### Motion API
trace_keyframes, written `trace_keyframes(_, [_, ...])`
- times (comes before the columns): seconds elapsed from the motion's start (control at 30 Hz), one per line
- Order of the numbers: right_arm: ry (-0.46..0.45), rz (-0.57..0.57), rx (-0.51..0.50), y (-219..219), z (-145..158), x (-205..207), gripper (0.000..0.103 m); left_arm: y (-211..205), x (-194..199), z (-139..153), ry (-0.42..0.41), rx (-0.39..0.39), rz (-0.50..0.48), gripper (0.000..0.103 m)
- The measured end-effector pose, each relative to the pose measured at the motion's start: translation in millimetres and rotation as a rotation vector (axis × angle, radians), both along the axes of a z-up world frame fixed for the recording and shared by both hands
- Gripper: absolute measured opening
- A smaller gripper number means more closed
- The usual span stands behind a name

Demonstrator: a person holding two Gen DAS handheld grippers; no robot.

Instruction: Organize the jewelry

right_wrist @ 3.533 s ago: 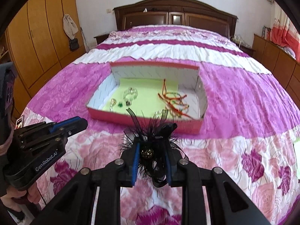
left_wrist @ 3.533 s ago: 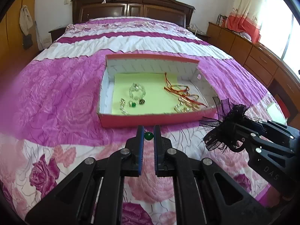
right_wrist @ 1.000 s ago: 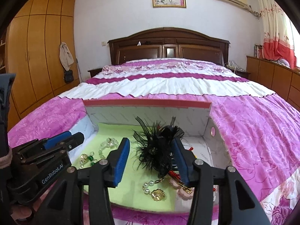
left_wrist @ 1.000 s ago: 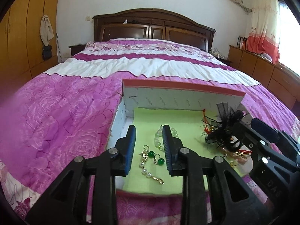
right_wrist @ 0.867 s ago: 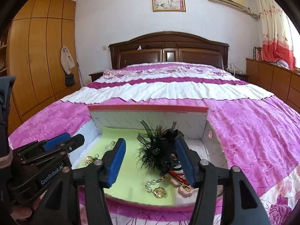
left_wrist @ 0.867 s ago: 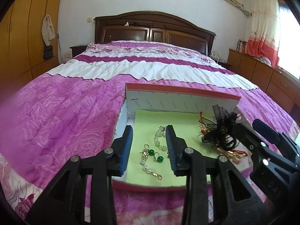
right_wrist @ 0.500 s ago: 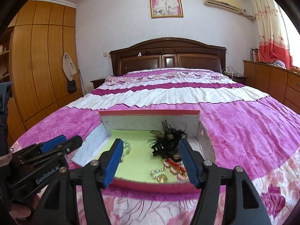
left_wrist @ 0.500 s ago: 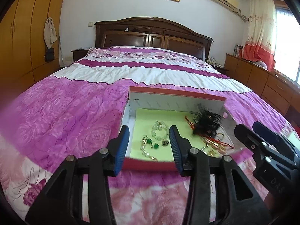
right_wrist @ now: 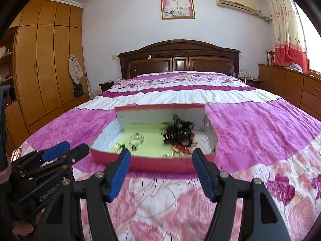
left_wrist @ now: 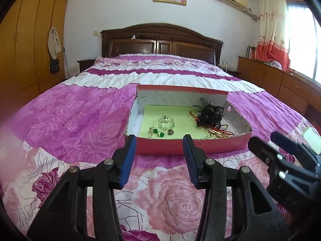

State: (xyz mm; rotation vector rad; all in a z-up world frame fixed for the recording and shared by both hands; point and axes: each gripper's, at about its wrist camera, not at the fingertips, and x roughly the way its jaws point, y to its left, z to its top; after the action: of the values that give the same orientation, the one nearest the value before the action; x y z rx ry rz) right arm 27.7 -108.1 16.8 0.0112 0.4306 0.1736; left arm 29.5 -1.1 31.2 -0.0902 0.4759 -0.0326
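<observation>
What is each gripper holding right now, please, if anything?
Left gripper: open, holding nothing; jaws just opened.
Right gripper: open, holding nothing; jaws just opened.

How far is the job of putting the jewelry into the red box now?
Looks nearly done: the green earrings, bead bracelet and black feather clip lie inside the red box. Nothing is in hand: left gripper and right gripper are open and empty. No jewelry is visible on the bedspread.

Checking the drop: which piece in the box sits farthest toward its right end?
The black feathered hair clip, lying on the red cords by the right wall of the box; the bead bracelet and green earrings lie left of it.
</observation>
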Motion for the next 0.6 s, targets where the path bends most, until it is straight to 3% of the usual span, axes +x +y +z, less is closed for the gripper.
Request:
trace_keyframes(0.37, [0.01,-0.081,0.027,-16,-25,-14,0.068,-10,-11,-21,0.008,0.034,0.009,0.048])
trace_keyframes(0.6, [0.009,-0.091,0.017,-13,-32,-19,0.068,-6,-17,-28,0.015,0.017,0.034,0.052])
